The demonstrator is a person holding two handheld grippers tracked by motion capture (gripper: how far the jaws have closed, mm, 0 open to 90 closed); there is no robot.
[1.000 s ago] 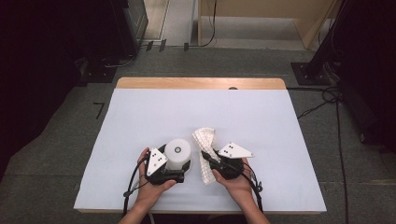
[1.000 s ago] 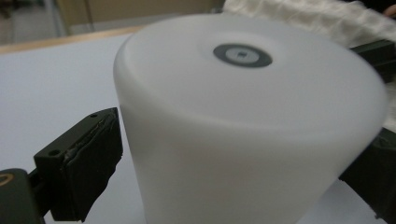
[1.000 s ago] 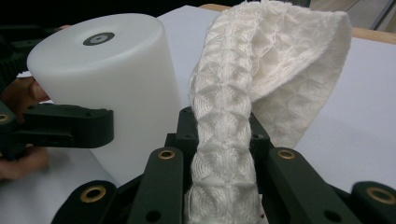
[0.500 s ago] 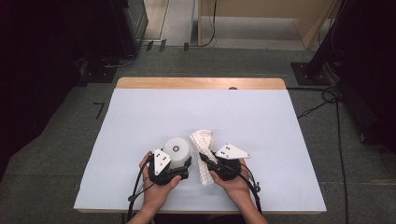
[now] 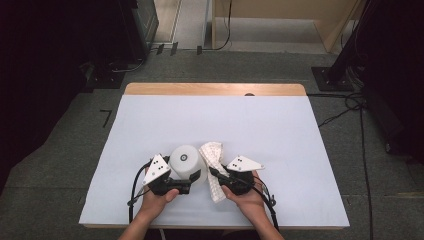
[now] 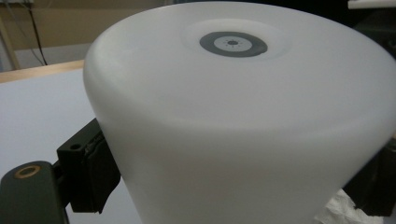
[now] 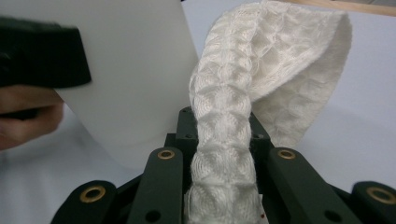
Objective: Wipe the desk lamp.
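Observation:
A white tapered cup [image 5: 184, 161] stands upside down on the table near the front edge, with a grey ring on its upturned base [image 6: 233, 44]. My left gripper [image 5: 190, 176] has just been closing and its jaws now press the cup's sides; one pad [image 6: 88, 172] touches the wall. A white waffle-weave cloth [image 5: 212, 152] rises just right of the cup, folded over at the top [image 7: 280, 60]. My right gripper [image 5: 216, 174] is shut on the cloth's lower strip [image 7: 224, 140]. The cup [image 7: 130, 70] is close beside the cloth.
The table is covered in white [image 5: 280, 130], with a wooden strip [image 5: 215, 89] along its far edge. Dark floor, cables [image 5: 350, 107] and equipment stands surround it. The left hand [image 7: 23, 121] and its jaw [image 7: 42, 51] sit close to the right gripper.
The left jaws have closed onto the cup, and cup and left hand have shifted slightly left. The right gripper still holds the cloth and has hardly moved.

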